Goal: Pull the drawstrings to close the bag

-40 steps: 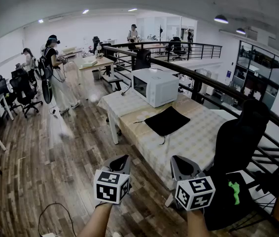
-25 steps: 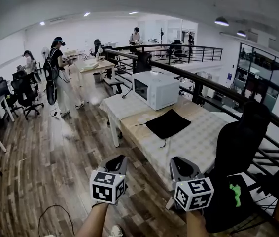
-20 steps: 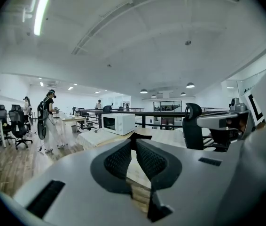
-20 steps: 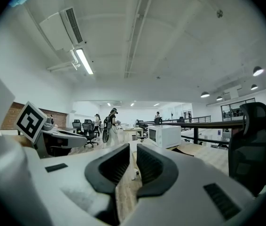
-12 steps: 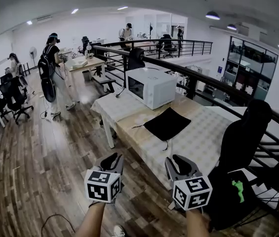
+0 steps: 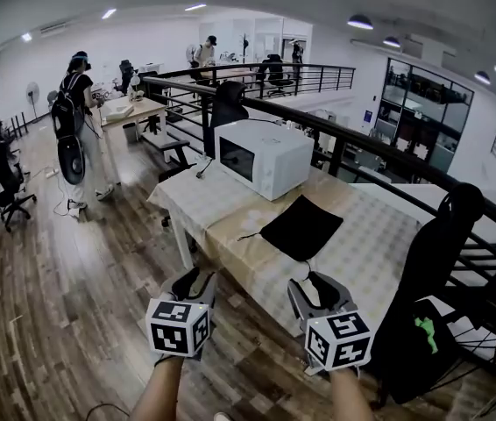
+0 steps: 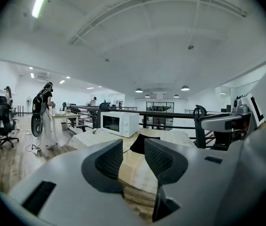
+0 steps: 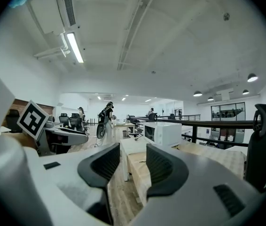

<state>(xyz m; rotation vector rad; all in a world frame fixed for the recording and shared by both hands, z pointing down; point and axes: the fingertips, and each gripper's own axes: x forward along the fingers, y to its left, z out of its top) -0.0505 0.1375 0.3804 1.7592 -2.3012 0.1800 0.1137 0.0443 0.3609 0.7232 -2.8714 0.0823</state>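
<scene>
The flat black drawstring bag (image 6: 301, 227) lies on the chequered table (image 6: 366, 235), in front of a white microwave (image 6: 264, 158). One thin drawstring trails off the bag's left corner and another off its near corner. Both grippers hover short of the table's near edge, apart from the bag. My left gripper (image 6: 191, 283) and right gripper (image 6: 322, 289) are open; their jaws have just been opening and nothing is between them. In the left gripper view the bag (image 7: 139, 144) shows far off beyond the open gripper (image 7: 133, 159). The right gripper (image 8: 132, 164) points at the table's corner.
A black office chair (image 6: 432, 261) stands right of the right gripper, and a black railing (image 6: 362, 143) runs behind the table. A person with a backpack (image 6: 74, 130) stands far left on the wooden floor, near desks and chairs. The microwave (image 8: 162, 133) also shows in the right gripper view.
Both grippers have moved forward toward the table, which now looks nearer. Their jaws, shut a second ago, now stand apart.
</scene>
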